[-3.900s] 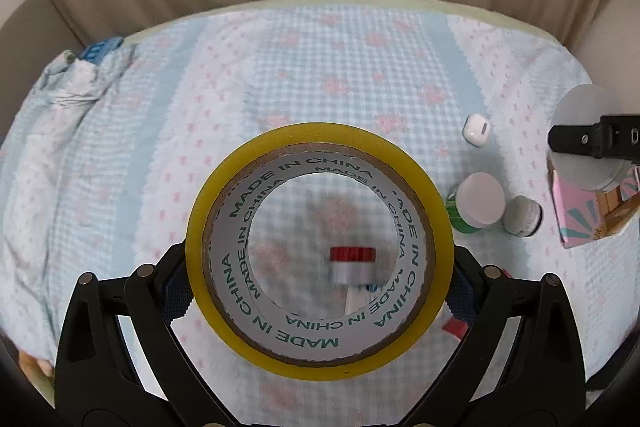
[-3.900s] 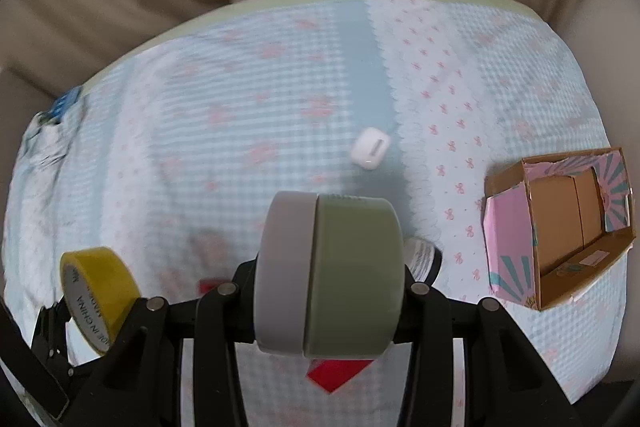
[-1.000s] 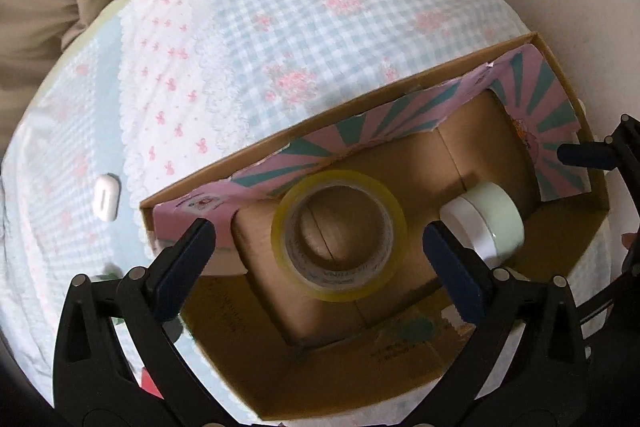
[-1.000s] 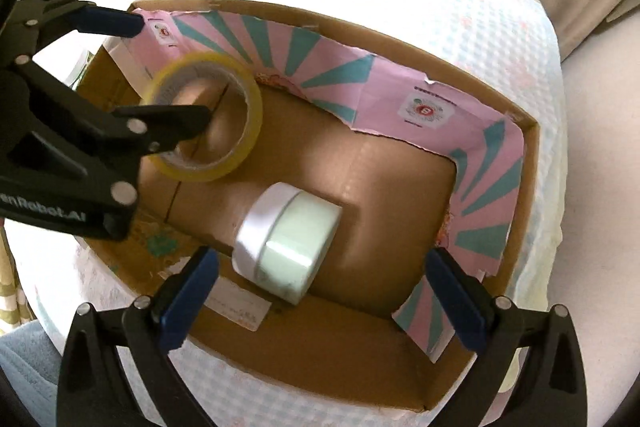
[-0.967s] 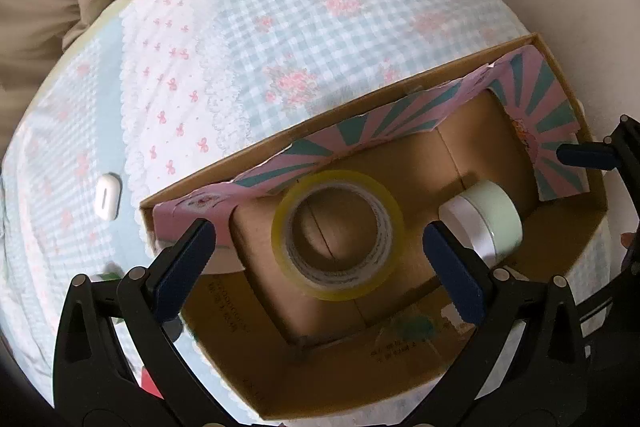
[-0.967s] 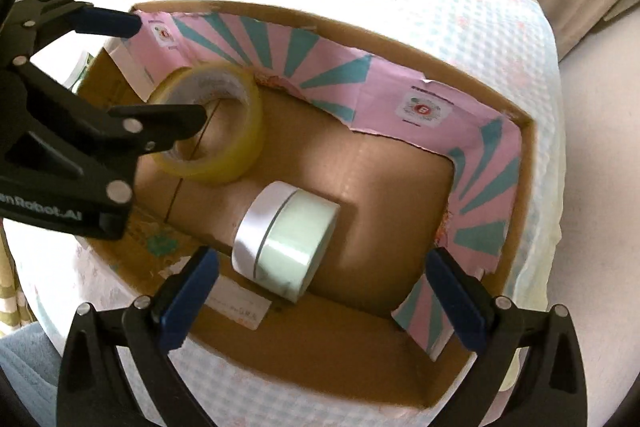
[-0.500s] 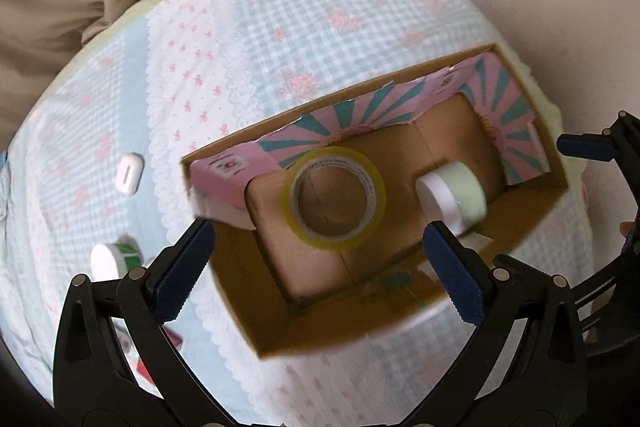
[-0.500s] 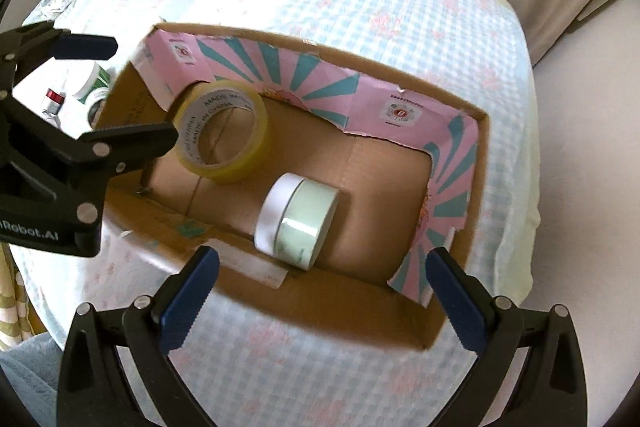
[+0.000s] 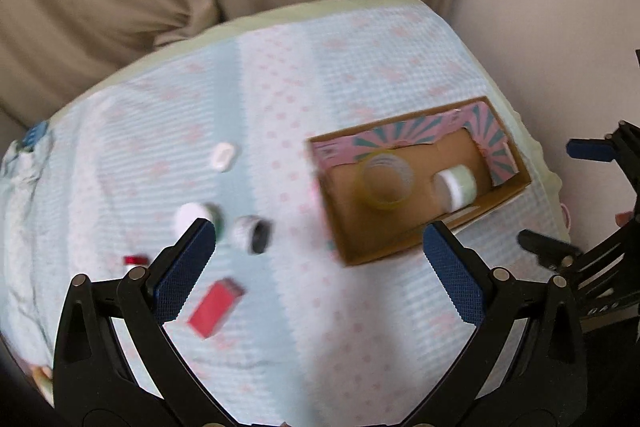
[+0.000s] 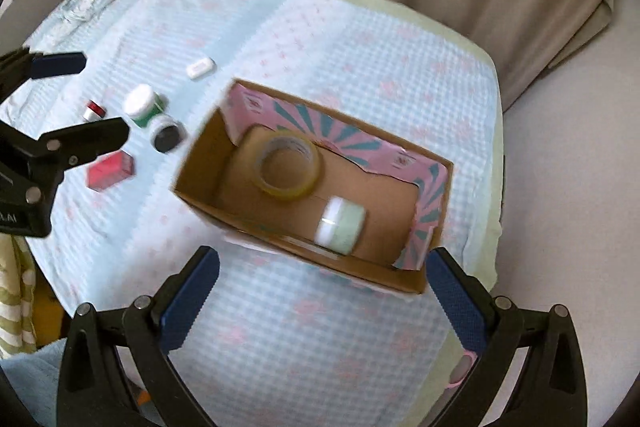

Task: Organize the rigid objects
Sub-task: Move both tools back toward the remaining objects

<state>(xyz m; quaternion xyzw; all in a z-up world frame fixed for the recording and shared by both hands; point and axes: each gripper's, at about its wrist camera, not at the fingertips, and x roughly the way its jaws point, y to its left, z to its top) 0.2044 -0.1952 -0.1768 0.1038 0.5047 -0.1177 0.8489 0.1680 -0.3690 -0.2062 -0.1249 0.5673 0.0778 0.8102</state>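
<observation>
An open cardboard box (image 9: pixel 360 251) (image 10: pixel 196 199) with a pink and teal lining stands on the checked cloth. In it lie a yellow tape roll (image 9: pixel 385 183) (image 10: pixel 289 165) and a green and white tape roll (image 9: pixel 458 187) (image 10: pixel 341 219). My left gripper (image 9: pixel 320 263) is open and empty, high above the cloth to the left of the box. It also shows in the right wrist view (image 10: pixel 76 99). My right gripper (image 10: pixel 322 291) is open and empty, above the box's near side.
Left of the box lie a white earbud case (image 9: pixel 223 155) (image 10: pixel 200 68), a green jar with a white lid (image 9: pixel 196 221) (image 10: pixel 143 105), a small black-lidded jar (image 9: pixel 252 234) (image 10: pixel 165 135), a red box (image 9: pixel 216 307) (image 10: pixel 110 171) and a red-capped bottle (image 10: pixel 94 109). Beige curtains hang behind.
Both grippers let go of their tape rolls into the box, then pulled up and back. The left view has swung left, bringing the loose items on the cloth into sight.
</observation>
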